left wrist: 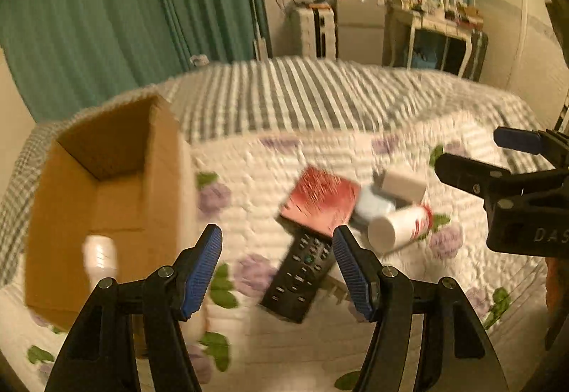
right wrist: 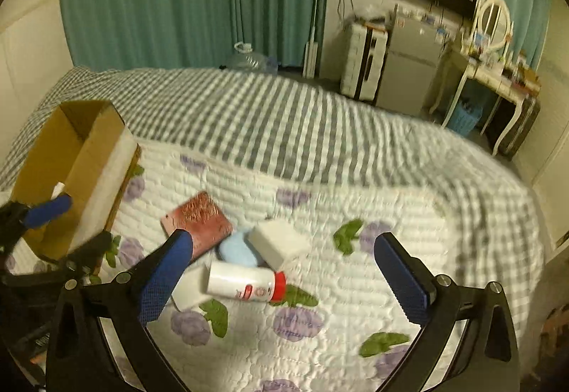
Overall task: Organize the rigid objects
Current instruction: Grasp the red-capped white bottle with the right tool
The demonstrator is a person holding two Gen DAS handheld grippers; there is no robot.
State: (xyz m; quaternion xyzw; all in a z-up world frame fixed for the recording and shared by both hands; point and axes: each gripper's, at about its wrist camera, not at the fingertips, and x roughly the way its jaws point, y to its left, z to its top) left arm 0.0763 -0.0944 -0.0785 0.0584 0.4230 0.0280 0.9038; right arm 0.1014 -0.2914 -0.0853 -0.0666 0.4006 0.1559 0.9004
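Note:
An open cardboard box (left wrist: 106,200) stands on the bed at the left, with a white bottle (left wrist: 99,255) lying inside; the box also shows in the right wrist view (right wrist: 71,171). My left gripper (left wrist: 279,267) is open and empty, just above a black remote (left wrist: 300,276). Beyond the remote lie a red brush (left wrist: 322,201), a light blue object (left wrist: 373,205), a grey block (left wrist: 403,185) and a white bottle with a red cap (left wrist: 400,226). My right gripper (right wrist: 284,274) is open and empty above that bottle (right wrist: 245,285).
A floral quilt (right wrist: 355,285) covers the bed, with a grey striped blanket (right wrist: 266,118) behind. Teal curtains, a small fridge (right wrist: 412,64) and a dressing table (right wrist: 494,72) stand beyond the bed. The right gripper shows at the right edge of the left wrist view (left wrist: 473,157).

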